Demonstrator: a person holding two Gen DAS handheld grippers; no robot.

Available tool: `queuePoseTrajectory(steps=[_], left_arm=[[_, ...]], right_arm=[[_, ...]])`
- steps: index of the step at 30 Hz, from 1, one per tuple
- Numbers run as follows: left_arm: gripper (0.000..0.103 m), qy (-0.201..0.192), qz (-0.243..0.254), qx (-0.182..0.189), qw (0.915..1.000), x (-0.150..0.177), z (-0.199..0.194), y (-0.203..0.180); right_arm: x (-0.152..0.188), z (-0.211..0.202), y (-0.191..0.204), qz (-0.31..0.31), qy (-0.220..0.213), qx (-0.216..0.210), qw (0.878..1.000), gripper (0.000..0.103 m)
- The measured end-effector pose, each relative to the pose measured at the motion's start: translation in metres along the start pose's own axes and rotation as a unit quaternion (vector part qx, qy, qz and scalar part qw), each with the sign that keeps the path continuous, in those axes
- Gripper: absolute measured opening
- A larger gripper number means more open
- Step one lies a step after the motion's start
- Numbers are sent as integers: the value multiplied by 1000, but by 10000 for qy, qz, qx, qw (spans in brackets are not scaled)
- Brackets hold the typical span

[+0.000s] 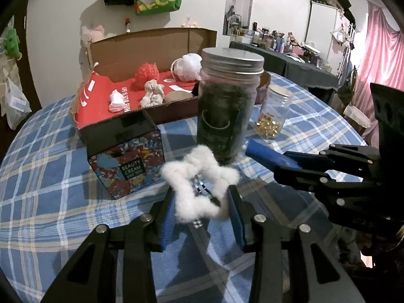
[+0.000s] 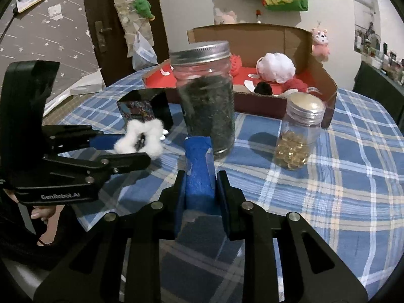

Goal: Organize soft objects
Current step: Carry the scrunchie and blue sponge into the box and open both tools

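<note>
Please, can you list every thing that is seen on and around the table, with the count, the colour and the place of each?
white fluffy scrunchie: 1, white, held between the left tool's fingers
blue sponge: 1, blue, held in the right tool
large jar: 1, clear with dark contents and metal lid, table centre
small jar: 1, clear with gold bits, right of the large jar
beauty cream box: 1, multicolour with black top, left of the large jar
cardboard box: 1, brown with red lining, behind the jars
bath pouf: 1, white, inside the cardboard box
red ball: 1, red, inside the cardboard box
tablecloth: 1, blue plaid, covering the table
left tool: 1, black with blue pads
right tool: 1, black with blue pads
</note>
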State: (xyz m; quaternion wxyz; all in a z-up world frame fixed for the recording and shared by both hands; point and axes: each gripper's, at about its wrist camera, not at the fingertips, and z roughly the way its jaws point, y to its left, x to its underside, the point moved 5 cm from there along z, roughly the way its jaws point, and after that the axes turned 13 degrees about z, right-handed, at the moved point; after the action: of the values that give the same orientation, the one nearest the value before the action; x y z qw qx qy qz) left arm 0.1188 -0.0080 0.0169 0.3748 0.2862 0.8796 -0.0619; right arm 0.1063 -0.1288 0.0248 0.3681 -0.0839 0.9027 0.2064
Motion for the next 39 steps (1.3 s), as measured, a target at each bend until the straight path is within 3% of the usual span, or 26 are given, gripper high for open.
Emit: queuePoseTrajectory(steps=[14,25,39], left_arm=[[41,-28,-44,-60,10000,-4,-7,5],[41,-3,-79,-286,9996,-19,-23,23],[41,115,60,-495,9987,-33,-27,49]], right_arm=[[-3,-9,-8,86,-69,159,9998,23],[-19,-23,-13,-250,-315,881,9953,23],[-41,-37,-24,-481,-494,1288,9893,23]])
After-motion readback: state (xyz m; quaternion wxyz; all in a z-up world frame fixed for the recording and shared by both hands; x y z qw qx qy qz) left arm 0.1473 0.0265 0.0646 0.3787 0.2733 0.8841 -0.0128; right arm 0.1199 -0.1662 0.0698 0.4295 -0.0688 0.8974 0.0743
